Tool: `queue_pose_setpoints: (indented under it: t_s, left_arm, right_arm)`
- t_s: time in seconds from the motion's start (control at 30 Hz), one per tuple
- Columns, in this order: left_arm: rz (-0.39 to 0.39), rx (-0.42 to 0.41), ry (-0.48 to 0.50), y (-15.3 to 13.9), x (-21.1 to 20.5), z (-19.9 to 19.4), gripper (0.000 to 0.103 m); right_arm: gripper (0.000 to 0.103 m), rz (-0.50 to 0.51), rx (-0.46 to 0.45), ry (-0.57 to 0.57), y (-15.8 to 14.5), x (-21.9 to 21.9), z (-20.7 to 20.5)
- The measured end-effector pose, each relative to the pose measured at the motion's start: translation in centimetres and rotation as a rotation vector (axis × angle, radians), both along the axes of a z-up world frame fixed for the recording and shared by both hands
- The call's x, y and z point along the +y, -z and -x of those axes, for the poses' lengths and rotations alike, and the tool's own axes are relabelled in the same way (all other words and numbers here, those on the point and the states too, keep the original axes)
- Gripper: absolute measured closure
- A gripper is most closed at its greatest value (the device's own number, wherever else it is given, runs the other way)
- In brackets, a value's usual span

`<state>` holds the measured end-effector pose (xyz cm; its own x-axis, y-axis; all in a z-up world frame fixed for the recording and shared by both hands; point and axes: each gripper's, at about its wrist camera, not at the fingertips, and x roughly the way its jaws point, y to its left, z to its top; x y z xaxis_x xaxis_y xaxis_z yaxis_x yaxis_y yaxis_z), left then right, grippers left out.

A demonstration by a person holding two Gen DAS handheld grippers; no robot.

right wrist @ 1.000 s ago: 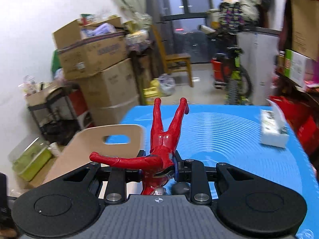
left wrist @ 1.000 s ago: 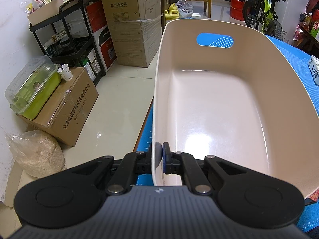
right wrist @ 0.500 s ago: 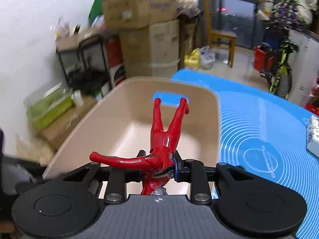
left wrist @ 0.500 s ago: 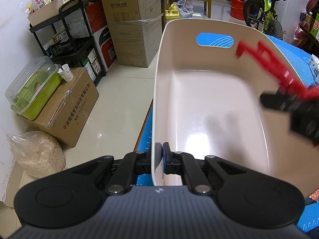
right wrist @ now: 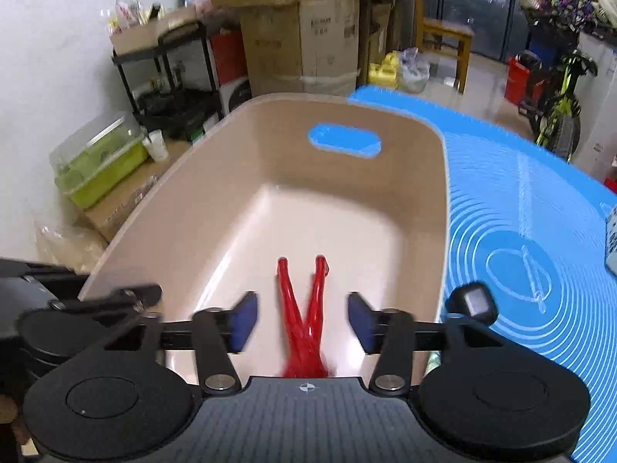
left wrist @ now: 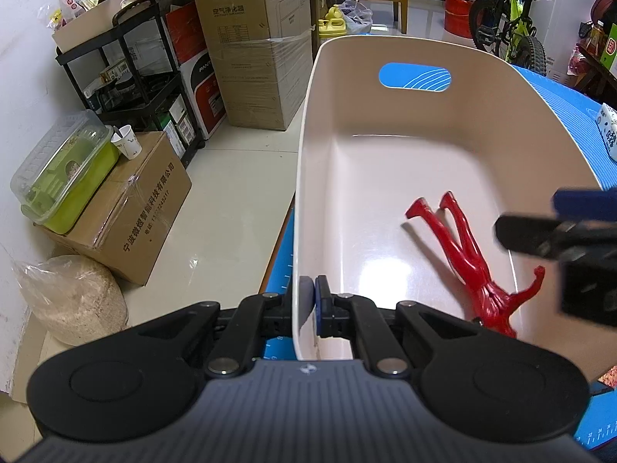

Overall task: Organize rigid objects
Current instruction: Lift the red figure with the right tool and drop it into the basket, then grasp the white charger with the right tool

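Observation:
A beige plastic basin (left wrist: pixel 304 177) (right wrist: pixel 216 142) with a handle slot stands on the blue mat. My left gripper (left wrist: pixel 313 305) is shut on the basin's near left rim. A red toy figure (left wrist: pixel 466 247) (right wrist: pixel 304 308) lies on the basin floor, legs pointing to the far end. My right gripper (right wrist: pixel 302 322) is open just above the figure, its blue pads on either side of the legs and apart from them. It enters the left wrist view (left wrist: pixel 559 231) at the right edge, blurred.
The blue mat (right wrist: pixel 520 239) covers the table right of the basin. A white carton (left wrist: pixel 609 135) lies on it at the far right. Left of the table are cardboard boxes (left wrist: pixel 254 46), a black rack (left wrist: pixel 131 88), a green container (left wrist: pixel 65 177) and a grain sack (left wrist: pixel 73 301).
My right gripper carried the red figure over the basin, lowered it, and opened. The figure now lies on the basin floor. My left gripper kept its hold on the rim.

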<state>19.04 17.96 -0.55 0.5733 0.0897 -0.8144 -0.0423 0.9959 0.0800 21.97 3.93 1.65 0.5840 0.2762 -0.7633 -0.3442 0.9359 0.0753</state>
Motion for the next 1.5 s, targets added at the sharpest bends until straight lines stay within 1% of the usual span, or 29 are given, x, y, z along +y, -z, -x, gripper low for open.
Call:
queue_pose_setpoints:
  t_s: [0.2,0.37,0.43,0.5,0.63,0.8,0.9,1.0,1.13,1.2,1.37,1.5]
  left_arm:
    - [0.000,0.000,0.000,0.0,0.0,0.0,0.094]
    - [0.000,0.000,0.000,0.0,0.0,0.0,0.094]
    - [0.001,0.000,0.000,0.0,0.0,0.0,0.094]
    - [0.002,0.000,0.000,0.0,-0.1,0.0,0.094]
    - [0.002,0.000,0.000,0.1,-0.1,0.0,0.094]
    - [0.002,0.000,0.000,0.0,0.0,0.0,0.094]
    - [0.002,0.001,0.000,0.0,0.0,0.0,0.094]
    - [0.002,0.000,0.000,0.0,0.0,0.0,0.094]
    - [0.002,0.001,0.000,0.1,0.0,0.0,0.094]
    - [0.002,0.001,0.000,0.0,0.0,0.0,0.094]
    - [0.002,0.001,0.000,0.0,0.0,0.0,0.094]
    - [0.003,0.001,0.000,0.0,0.0,0.0,0.094]
  right_arm:
    - [0.030,-0.067,-0.072,0.032,-2.9,-2.3,0.8]
    - [0.027,-0.107,-0.104,0.112,-4.4,-6.6,1.9]
    - [0.026,-0.103,-0.113,0.147,-4.5,-8.4,2.4]
    - [0.025,-0.077,-0.121,0.185,-4.5,-10.4,3.0]
    - [0.024,-0.019,-0.104,0.249,-3.8,-14.0,3.8]
    - [0.024,0.023,-0.020,0.359,-1.0,-18.9,4.6]
    - [0.024,0.042,0.068,0.417,1.2,-21.1,5.0]
    - [0.024,0.029,0.155,0.456,3.2,-22.3,5.2]
    - [0.025,0.017,0.249,0.473,5.5,-22.4,6.0]
    - [0.025,0.018,0.279,0.468,6.2,-21.9,6.1]
    - [0.030,0.027,0.331,0.475,7.5,-21.0,6.3]
    - [0.032,0.014,0.348,0.490,7.9,-21.1,6.2]
